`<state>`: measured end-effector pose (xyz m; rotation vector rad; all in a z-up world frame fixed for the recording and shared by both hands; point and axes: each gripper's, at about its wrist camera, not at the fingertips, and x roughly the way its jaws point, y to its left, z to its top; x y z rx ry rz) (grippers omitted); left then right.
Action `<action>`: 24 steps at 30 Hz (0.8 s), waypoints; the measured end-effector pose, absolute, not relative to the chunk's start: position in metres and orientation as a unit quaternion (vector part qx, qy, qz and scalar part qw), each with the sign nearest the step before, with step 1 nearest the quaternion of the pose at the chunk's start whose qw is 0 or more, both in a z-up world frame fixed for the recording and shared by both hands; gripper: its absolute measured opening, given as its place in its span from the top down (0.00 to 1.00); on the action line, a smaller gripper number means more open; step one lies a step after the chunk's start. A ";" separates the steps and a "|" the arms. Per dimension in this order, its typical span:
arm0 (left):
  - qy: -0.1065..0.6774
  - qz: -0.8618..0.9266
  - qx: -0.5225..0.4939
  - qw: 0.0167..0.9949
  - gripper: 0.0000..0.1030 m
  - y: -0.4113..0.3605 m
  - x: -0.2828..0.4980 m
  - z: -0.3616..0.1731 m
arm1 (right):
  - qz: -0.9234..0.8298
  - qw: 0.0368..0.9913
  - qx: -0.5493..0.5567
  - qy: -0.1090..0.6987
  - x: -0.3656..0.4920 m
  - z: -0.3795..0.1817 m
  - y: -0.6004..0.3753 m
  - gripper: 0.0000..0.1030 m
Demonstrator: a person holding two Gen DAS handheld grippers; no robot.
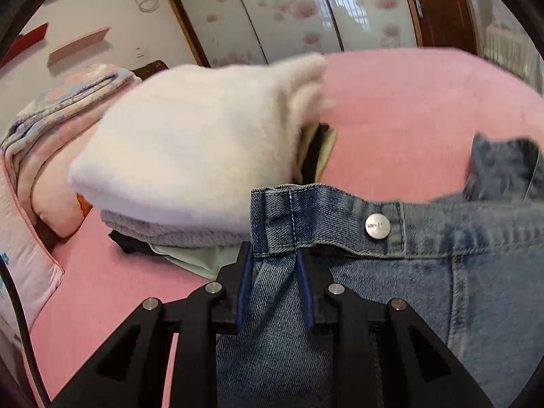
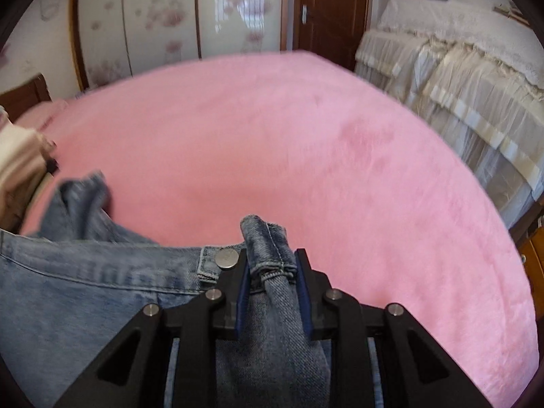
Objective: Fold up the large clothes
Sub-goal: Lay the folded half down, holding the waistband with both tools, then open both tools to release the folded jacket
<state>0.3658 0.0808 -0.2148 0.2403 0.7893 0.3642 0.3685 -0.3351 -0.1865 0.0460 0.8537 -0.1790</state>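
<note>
Denim bunched between blue-padded fingers fills the bottom of both views: each hand-held gripper is clamped on the waistband of a pair of blue jeans (image 1: 442, 272). The left hand-held gripper (image 1: 275, 258) pinches the band at its left end, just below a belt loop, and the right hand-held gripper (image 2: 272, 261) holds a gathered fold at the other end, just beside the metal button (image 2: 227, 258). Gripping the two ends of the waist most likely serves to pull the jeans taut and carry them over the pink bed (image 2: 306, 136), so they can be laid flat for folding.

The jeans hang between the two grippers above the bed's near side; one denim part (image 1: 503, 166) rises loose behind the band. Off to the left sits a stack of folded clothes (image 1: 190, 142), a fluffy white piece on top, which looks like the pile for finished items. A folded quilt (image 1: 51, 122) lies beyond it.

The button in the left view (image 1: 376, 226) carries stamped letters, too small to read with certainty.
</note>
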 end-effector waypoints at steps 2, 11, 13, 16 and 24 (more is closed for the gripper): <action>0.409 0.172 0.121 0.888 0.77 0.081 0.372 -0.228 | -0.093 0.901 0.022 0.422 0.370 -0.191 -0.335 0.72; 0.419 0.143 0.053 0.895 0.71 0.096 0.347 -0.193 | -0.096 0.918 0.024 0.383 0.329 -0.133 -0.324 0.57; 0.413 0.130 0.033 0.901 0.70 0.091 0.330 -0.178 | -0.067 0.929 0.022 0.364 0.309 -0.121 -0.304 0.57; 0.417 0.090 -0.003 0.904 0.70 0.076 0.307 -0.164 | -0.008 0.922 0.032 0.386 0.289 -0.122 -0.265 0.57; 0.446 0.033 -0.028 0.894 0.65 0.005 0.250 -0.191 | 0.106 0.909 0.023 0.402 0.230 -0.150 -0.156 0.57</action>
